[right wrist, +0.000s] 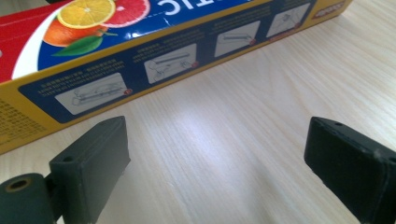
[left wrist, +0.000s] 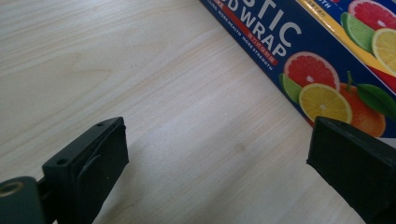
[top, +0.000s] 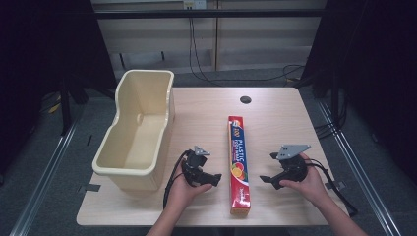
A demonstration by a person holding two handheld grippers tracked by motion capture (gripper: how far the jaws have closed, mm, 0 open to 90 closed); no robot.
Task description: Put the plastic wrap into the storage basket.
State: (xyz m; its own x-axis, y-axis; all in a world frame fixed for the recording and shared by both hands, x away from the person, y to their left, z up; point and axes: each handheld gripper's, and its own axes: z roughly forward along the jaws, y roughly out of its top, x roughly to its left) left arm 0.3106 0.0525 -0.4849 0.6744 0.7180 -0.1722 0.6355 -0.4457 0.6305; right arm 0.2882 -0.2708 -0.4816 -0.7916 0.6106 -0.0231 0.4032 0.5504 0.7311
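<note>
A long plastic food wrap box, red and blue with citrus pictures, lies lengthwise on the wooden table between the two hands. My left gripper rests low on the table just left of the box, jaws pointing toward it, open with nothing between them. In the left gripper view the box crosses the upper right, beyond the wide jaws. My right gripper sits right of the box, open and empty, jaws facing it. The right gripper view shows the box's side panel with instruction drawings ahead of the jaws.
A cream plastic tub stands at the table's left, empty inside. A dark cable hole sits at the table's back middle. Cables trail from both grippers. Bare tabletop lies right of the box and behind it.
</note>
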